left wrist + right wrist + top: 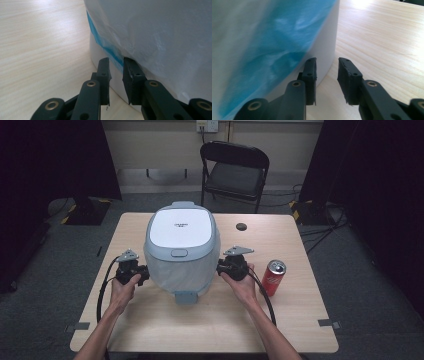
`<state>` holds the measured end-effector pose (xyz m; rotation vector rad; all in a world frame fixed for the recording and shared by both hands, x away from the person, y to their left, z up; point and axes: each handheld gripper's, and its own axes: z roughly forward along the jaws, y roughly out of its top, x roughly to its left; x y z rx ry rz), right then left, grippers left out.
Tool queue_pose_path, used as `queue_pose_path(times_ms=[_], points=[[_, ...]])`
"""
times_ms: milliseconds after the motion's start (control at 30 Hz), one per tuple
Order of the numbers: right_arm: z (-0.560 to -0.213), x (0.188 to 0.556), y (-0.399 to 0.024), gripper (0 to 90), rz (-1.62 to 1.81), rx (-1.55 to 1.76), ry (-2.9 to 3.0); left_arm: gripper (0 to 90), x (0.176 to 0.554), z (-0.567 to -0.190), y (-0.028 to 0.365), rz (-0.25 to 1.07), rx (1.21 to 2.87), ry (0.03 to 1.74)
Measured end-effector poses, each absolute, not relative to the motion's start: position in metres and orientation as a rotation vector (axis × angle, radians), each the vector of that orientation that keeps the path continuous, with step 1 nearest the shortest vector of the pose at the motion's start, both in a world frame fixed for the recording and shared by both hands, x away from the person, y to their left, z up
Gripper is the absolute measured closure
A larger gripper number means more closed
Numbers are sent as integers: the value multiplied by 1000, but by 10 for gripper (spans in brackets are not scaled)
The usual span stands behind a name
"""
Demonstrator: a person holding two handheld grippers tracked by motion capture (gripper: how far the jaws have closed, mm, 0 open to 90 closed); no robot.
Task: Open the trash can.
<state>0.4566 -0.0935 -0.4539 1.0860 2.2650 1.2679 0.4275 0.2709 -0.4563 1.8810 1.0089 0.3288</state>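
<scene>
High view, scene: I see a large white and grey rice cooker (181, 247) at the middle of a wooden table (215, 320), its lower body wrapped in a thin translucent plastic bag (167, 272).
High view, progress: I judge the work barely begun; the bag covers the body and neither gripper grips it yet, so peeling it off or lifting the cooker is all left.
High view, pose: my left gripper (142, 270) sits at the cooker's left flank and my right gripper (221, 267) at its right, both aimed inward, forearms coming up from the near edge.
High view, other: a red soda can (273, 276) stands just right of my right hand.
Left gripper view: the jaws stand a little apart, tips at the bag's blue-tinted lower hem (105, 47) against the white base, holding nothing.
Right gripper view: the jaws are spread with nothing between them, the left tip just beside the cooker's base (325, 47), bare table under the other.
</scene>
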Motion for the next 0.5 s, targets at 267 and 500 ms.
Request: queue_pose_path(times_ms=[267, 500], points=[[-452, 441, -93, 762, 1307, 1067, 2309, 765, 412, -455, 273, 334, 1897, 995], [-451, 418, -92, 754, 1316, 1023, 2375, 733, 397, -454, 279, 310, 1905, 964]])
